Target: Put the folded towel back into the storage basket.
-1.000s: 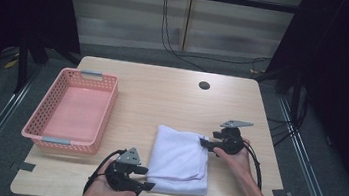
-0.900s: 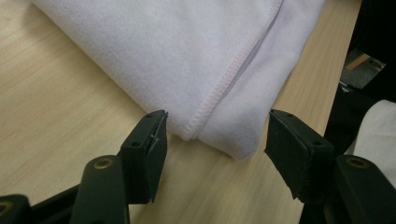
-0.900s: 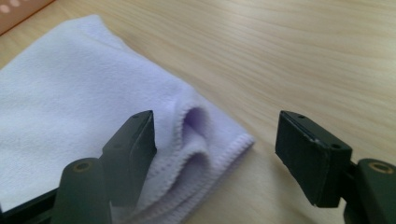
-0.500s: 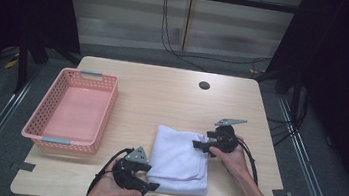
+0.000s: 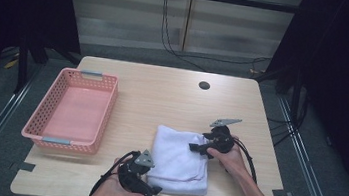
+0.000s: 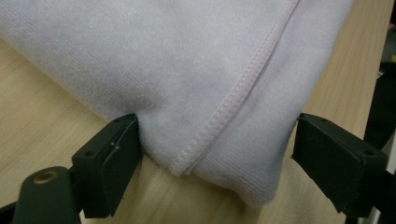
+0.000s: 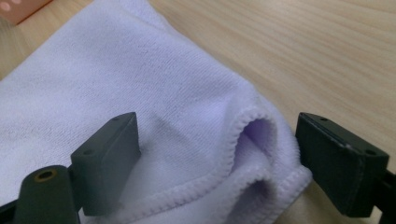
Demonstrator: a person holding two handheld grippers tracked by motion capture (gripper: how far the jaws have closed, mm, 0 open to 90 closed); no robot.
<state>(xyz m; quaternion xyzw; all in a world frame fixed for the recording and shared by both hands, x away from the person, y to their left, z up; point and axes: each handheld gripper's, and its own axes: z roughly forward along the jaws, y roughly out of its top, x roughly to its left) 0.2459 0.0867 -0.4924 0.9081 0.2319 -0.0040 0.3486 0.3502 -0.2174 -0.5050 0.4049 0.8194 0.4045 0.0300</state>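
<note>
Jaws of left gripper (image 6: 219, 154) have just been opening, now spread wide w/ a folded corner of the white towel (image 5: 178, 159) between them, pads not pressing it. Right gripper (image 7: 219, 158) jaws also released, wide apart, straddling another towel corner w/ its stitched hem. Towel lies folded on bench (image 5: 162, 96), near front edge, betw both hands. Pink basket (image 5: 54, 113) sits well apart at left.

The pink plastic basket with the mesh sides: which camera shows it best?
The high view: there the pink plastic basket shows whole, standing on the left of the wooden table, apart from the folded white towel. The right gripper view catches just a pink corner at its top left edge. In the left gripper view I cannot make it out.
</note>
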